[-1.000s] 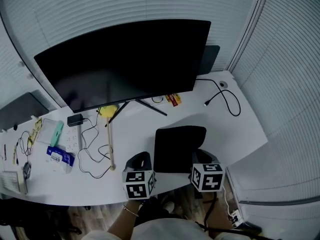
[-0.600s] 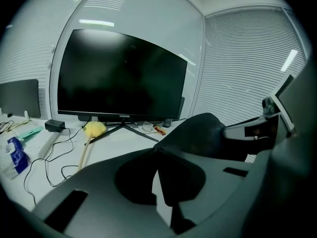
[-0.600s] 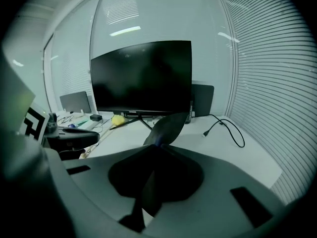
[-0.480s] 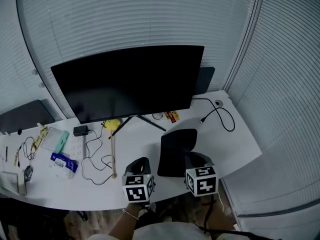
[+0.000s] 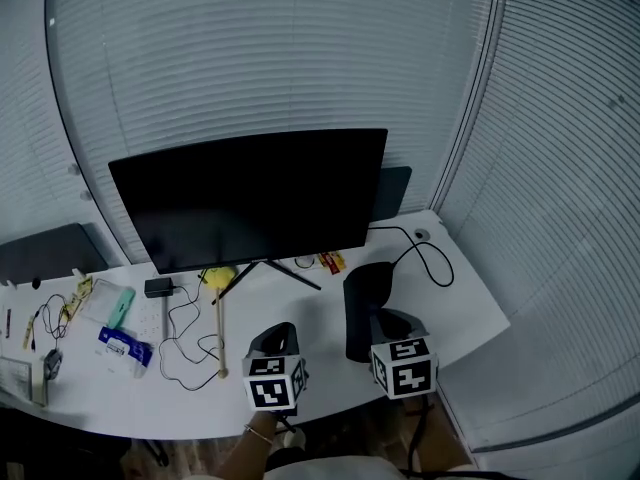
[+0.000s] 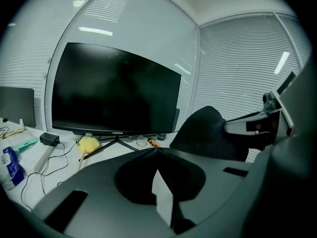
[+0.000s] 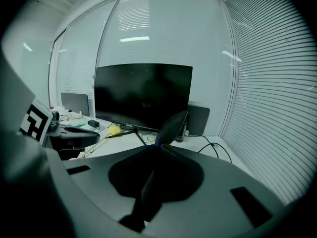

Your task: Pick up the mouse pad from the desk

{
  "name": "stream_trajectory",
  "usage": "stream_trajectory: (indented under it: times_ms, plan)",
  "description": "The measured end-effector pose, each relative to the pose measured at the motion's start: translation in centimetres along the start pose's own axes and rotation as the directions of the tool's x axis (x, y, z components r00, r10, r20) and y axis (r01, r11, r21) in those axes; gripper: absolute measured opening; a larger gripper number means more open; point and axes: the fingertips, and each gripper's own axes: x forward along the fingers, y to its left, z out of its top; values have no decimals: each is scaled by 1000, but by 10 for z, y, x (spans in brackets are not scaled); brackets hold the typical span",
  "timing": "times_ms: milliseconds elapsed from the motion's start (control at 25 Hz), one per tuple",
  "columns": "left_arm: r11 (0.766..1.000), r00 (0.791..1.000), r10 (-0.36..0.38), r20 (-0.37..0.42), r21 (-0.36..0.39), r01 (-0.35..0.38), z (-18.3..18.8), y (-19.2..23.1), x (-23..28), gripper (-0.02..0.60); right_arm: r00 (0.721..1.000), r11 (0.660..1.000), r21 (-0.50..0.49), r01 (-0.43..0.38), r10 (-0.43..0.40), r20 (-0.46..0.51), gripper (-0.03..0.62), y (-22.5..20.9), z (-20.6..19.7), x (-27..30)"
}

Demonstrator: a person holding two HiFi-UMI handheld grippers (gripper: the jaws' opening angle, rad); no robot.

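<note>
While the right gripper has its jaws pinched tight on the mouse pad (it's standing edge-up over the desk), the left gripper is closed on nothing.

walls: white slatted blinds | furniture: curved white desk | light: dim, bluish

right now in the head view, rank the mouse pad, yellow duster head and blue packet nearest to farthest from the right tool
1. mouse pad: clamped in the right tool, held on edge.
2. yellow duster head: to the left, by the monitor stand.
3. blue packet: far left of the desk.
</note>
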Motion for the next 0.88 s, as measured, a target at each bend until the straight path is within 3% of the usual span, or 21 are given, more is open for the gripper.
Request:
stream_trajectory:
  times_ms: [280,640,880]
  plan:
    - [999,998,-35,60,19,34,35,-12,3,15,995,994,-70,88,-84,54,54,-24,26,-17]
    - [994,983,-94,156,61,86,91,-40,8,15,980,982,-111,151,-134,147,54,-55,76,-44]
    - [993,971,-114,209,50,106,122,-48,6,15,966,973,-122,195,-170,194,54,-68,98,-61]
